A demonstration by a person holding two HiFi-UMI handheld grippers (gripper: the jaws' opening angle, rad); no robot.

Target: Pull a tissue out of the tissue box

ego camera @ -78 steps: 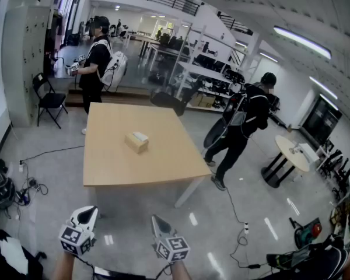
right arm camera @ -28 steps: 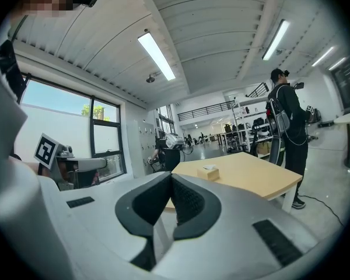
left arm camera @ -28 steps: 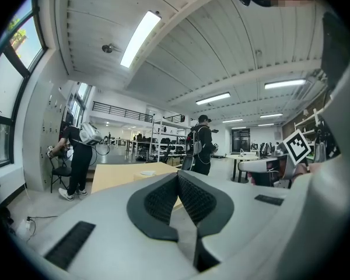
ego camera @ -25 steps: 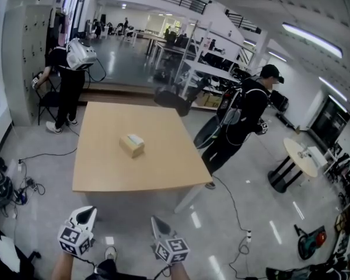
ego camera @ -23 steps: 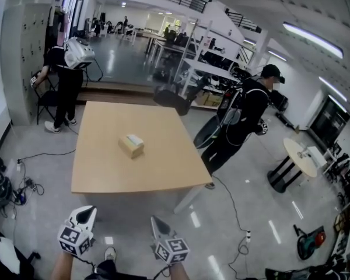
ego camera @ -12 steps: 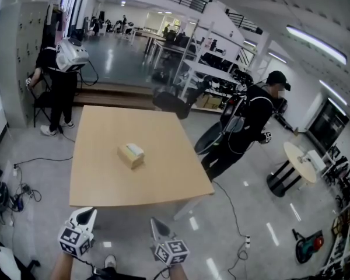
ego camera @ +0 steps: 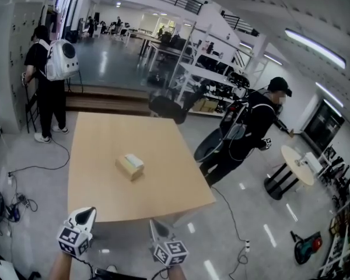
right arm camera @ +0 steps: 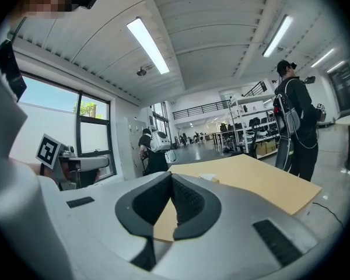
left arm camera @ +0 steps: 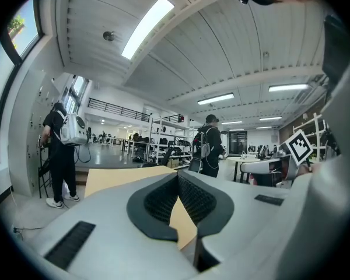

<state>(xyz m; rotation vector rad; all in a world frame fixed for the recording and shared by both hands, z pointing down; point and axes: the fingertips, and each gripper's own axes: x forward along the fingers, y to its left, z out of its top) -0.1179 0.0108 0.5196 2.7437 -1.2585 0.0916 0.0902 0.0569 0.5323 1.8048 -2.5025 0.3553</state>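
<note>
The left tongs (ego camera: 88, 212) and the right tongs (ego camera: 155, 221) are both closed and empty. The tissue box (ego camera: 130, 166) sits on the table (ego camera: 175, 179), well ahead of them. A tissue should be light, soft and easy to tear, so pinch it at the top opening.

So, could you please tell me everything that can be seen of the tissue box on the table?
The tissue box is a small rectangular box. Its sides are tan and look like cardboard, and its top is paler and whitish; finer detail is too small to tell. It lies flat, turned at an angle to the table's edges, near the middle of the light wooden table. It rests only on the tabletop, and nothing else touches it.
</note>
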